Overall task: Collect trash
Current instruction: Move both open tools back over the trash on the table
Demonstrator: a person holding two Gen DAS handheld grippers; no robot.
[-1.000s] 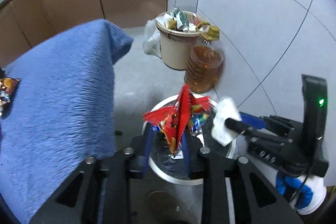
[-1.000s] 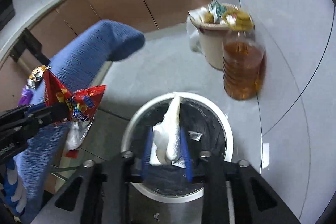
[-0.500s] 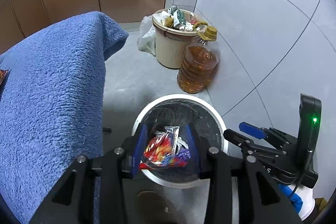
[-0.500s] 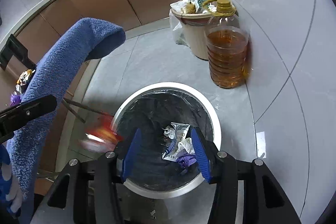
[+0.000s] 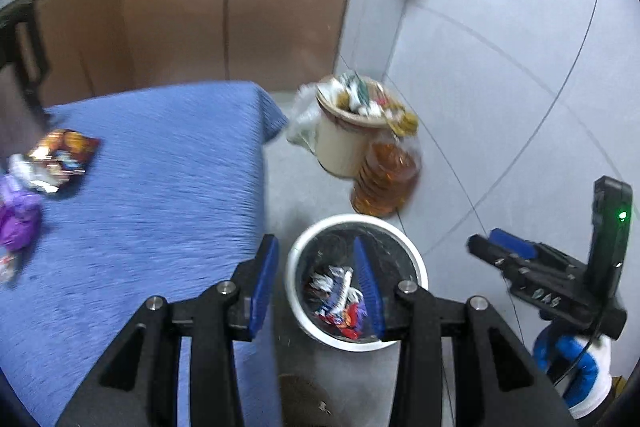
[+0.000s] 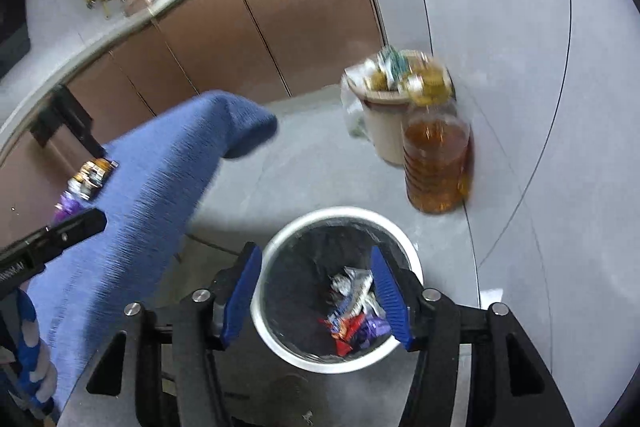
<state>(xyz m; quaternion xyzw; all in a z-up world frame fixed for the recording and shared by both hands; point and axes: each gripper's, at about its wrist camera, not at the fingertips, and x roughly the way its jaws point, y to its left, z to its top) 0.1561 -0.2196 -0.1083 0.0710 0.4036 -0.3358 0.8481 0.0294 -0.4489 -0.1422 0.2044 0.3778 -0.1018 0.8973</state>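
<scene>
Both pairs of tongs stand open and empty above the white-rimmed trash bin point(image 5: 357, 339). The right tongs point(image 6: 316, 297) have just been spreading wider with nothing between the blue pads; the left tongs point(image 5: 316, 291) stand apart too, and only the bin shows through their gap. In the bin's black liner lies a heap of dropped trash point(image 6: 356, 311): a white tissue, silver foil and red and purple wrappers.

More trash waits on the tabletop under the blue cloth point(image 5: 160, 195), well away from the bin at its far left. There an orange-and-red snack packet point(image 5: 64, 157) lies flat beside a crumpled purple wrapper point(image 5: 18, 219).

These pieces look light, thin and limp. The packet's foil is probably slick, so a pinch on a raised, crumpled edge or sealed end should hold better than on the flat face. The soft cloth beneath could get caught up in the pinch.

Against the wall stand a full beige bin point(image 5: 346, 131) and a bottle of amber oil point(image 6: 436, 163).
</scene>
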